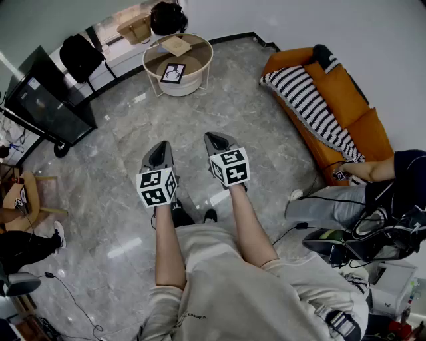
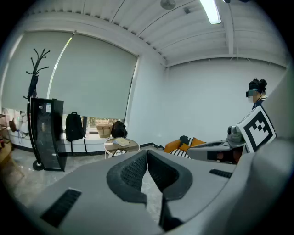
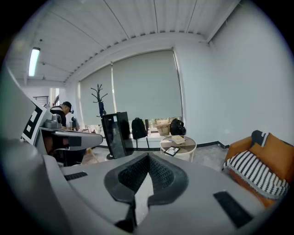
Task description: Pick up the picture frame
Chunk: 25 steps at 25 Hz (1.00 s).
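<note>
A black picture frame [image 1: 173, 72] lies flat on the near part of a round white side table [image 1: 198, 81] at the far end of the room. The same picture frame [image 3: 172, 151] shows small in the right gripper view, and the table [image 2: 121, 146] appears far off in the left gripper view. My left gripper [image 1: 158, 154] and right gripper [image 1: 217, 142] hang side by side over the marble floor, well short of the table. Both are shut with nothing between the jaws.
A book [image 1: 176, 45] lies on the table's far side. An orange sofa [image 1: 353, 110] with a striped blanket [image 1: 311, 103] runs along the right. A black screen on a stand [image 1: 45, 100] stands at left, with bags [image 1: 166, 17] by the window. A seated person [image 1: 363, 193] and cables are at right.
</note>
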Each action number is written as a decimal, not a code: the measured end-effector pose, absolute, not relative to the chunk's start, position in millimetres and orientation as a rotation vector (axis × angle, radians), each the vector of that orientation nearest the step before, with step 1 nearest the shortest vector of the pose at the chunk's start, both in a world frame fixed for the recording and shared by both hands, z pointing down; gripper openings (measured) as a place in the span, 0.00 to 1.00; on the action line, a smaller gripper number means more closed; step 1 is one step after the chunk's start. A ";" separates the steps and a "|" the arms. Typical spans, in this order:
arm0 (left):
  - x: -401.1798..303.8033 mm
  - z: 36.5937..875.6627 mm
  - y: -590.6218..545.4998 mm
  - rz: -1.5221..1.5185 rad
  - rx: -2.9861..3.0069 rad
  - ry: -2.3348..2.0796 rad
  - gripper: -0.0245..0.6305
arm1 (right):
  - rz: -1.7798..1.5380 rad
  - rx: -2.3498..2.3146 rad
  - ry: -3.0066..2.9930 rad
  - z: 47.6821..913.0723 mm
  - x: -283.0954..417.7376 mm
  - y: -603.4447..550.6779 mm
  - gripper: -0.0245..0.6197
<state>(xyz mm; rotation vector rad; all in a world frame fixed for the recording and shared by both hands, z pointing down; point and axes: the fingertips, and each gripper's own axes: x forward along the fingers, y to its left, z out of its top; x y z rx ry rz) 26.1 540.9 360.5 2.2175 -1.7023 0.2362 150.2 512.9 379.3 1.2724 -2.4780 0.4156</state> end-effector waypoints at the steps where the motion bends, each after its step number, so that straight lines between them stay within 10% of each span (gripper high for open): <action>1: 28.0 361.2 539.1 0.240 2.216 -1.701 0.07 | 0.414 1.270 -2.480 379.1 150.9 511.3 0.09; 25: 9.2 372.7 439.2 0.186 2.199 -1.690 0.07 | 0.402 1.323 -2.463 389.9 136.1 421.8 0.10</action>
